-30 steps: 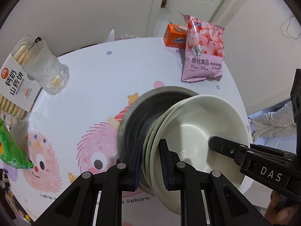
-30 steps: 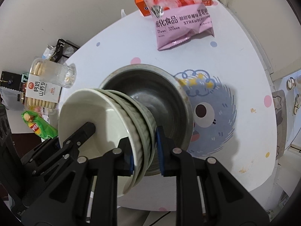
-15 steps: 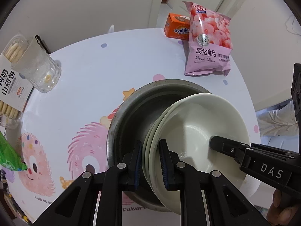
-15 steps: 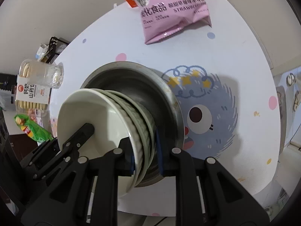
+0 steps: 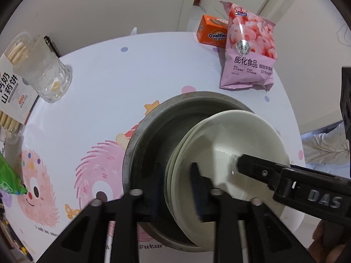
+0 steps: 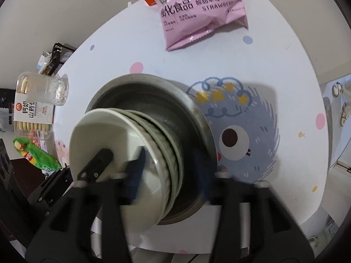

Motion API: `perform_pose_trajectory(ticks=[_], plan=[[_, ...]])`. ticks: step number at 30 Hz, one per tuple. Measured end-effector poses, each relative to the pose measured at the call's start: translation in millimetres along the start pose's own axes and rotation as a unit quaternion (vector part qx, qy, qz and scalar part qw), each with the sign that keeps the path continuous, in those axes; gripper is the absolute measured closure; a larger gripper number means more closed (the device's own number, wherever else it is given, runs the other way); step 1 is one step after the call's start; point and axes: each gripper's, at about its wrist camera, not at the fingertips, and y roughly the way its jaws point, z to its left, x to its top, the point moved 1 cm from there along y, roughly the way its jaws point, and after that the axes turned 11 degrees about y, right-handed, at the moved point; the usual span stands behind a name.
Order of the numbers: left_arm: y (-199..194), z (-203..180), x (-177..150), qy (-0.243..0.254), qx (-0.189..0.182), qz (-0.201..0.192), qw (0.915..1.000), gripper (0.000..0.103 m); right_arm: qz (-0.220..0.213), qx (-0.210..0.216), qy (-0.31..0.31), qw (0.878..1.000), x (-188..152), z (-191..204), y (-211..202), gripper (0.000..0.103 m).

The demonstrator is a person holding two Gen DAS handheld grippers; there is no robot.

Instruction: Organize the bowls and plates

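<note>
A stack of white plates (image 5: 226, 142) lies tilted in a large metal bowl (image 5: 153, 135) on the round table. My left gripper (image 5: 175, 188) is open, its fingers spread on either side of the stack's near rim, blurred with motion. My right gripper (image 6: 169, 168) is open too, its fingers spread wide around the other rim of the plates (image 6: 114, 131), inside the metal bowl (image 6: 175, 100). Each gripper shows in the other's view.
A pink snack bag (image 5: 250, 50) and an orange Ovaltine box (image 5: 211, 34) lie at the far side. A glass (image 5: 43, 70), a biscuit pack (image 5: 11, 87) and a green packet (image 5: 8, 177) are at the left. The table edge (image 5: 291, 120) is close on the right.
Both grippers have opened and let go of the plate stack, which they held shut before. The stack has settled lower into the metal bowl.
</note>
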Motion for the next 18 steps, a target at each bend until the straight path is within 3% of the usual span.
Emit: perform_pose_trajectory(ticks=[1,2,5,13,18], plan=[[-2,-1,1,0.004,0.003,-0.002,1.0000,0.035,-0.004,0.005,-0.002,1.000,-1,3,-3,0.039],[-5,-1,2,0.006,0.005,-0.007,0.9999,0.029,-0.009,0.001,-0.008,1.000,-1,7,-4,0.035],[-17,-3,5,0.016,0.017,-0.021,0.9995,0.024,-0.031,-0.017,-0.029,0.999,-4,16,-12,0.031],[-32,10,-2,-0.007,0.015,-0.004,0.9999,0.017,-0.086,0.004,-0.003,0.996,-15,8,-50,0.030],[-63,20,-18,-0.009,0.037,-0.050,0.9980,0.014,-0.117,0.011,0.021,0.993,-31,-4,-72,0.030]])
